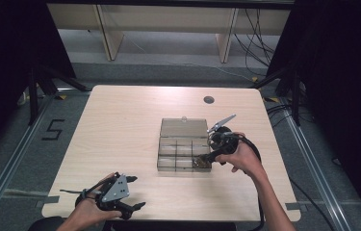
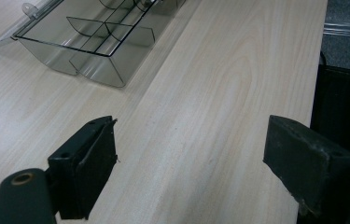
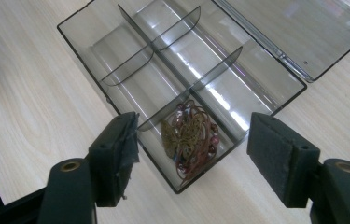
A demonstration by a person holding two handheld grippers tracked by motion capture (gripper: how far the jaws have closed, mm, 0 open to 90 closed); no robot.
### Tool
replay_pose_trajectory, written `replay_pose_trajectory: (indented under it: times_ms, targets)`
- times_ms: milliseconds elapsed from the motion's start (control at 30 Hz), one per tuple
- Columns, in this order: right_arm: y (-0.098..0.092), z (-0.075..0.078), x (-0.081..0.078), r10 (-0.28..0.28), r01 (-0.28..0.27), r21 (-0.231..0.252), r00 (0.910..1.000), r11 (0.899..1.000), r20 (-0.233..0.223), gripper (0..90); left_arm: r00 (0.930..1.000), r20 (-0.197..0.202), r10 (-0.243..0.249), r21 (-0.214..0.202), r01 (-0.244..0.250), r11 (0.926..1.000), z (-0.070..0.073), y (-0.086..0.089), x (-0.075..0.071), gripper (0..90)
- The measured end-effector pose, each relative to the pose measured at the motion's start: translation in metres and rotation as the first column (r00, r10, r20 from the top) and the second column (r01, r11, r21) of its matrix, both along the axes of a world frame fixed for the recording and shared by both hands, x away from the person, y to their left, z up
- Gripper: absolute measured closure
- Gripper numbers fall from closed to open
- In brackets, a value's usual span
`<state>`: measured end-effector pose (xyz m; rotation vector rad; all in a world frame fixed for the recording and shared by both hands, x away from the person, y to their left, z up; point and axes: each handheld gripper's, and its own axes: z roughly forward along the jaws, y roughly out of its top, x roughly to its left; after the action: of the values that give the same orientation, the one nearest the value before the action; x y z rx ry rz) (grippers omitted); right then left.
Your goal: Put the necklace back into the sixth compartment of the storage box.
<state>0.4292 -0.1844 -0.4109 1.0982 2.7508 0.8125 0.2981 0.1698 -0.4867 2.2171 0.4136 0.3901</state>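
Note:
A smoky clear plastic organiser box (image 1: 168, 147) lies at the middle of the table, its lid (image 1: 184, 127) folded open at the far side. A tangle of brass-coloured jewellery with red beads (image 3: 189, 137) rests in the near right corner compartment (image 1: 200, 163); the other compartments hold nothing. My right gripper (image 1: 206, 159) hangs just over that compartment, open, with the jewellery below the gap between its jaws (image 3: 193, 122) and no pad touching it. My left gripper (image 1: 137, 192) is open and holds nothing, near the table's front left edge, over bare wood (image 2: 191, 126).
The box (image 2: 93, 42) lies up and to the left in the left gripper view. The wooden table (image 1: 120, 120) has a round cable hole (image 1: 209, 99) at the back right. Dark curtains and cables flank the table. The open lid (image 3: 303, 28) lies flat beyond the box.

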Motion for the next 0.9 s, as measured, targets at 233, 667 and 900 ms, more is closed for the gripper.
replay_pose_trajectory:
  times_ms: [233, 667, 900]
  targets:
    - [-0.004, -0.001, -0.008, -0.022, 0.021, 0.023, 0.9997, 1.0, 0.009, 25.1, 0.9999, 0.005, -0.012, 0.03, 0.012, 0.9995, -0.001, 0.0, 0.001, 16.5]
    - [-0.002, -0.01, -0.027, -0.007, 0.004, 0.056, 0.9988, 0.998, 0.049, 18.1, 0.9999, -0.002, -0.01, 0.012, 0.01, 0.9999, -0.001, 0.0, 0.0, 16.5]
    - [0.0, -0.015, -0.036, -0.003, 0.0, 0.062, 0.998, 0.998, 0.062, 17.1, 0.9999, 0.0, -0.015, 0.011, 0.015, 0.9998, 0.0, 0.0, 0.001, 16.5]
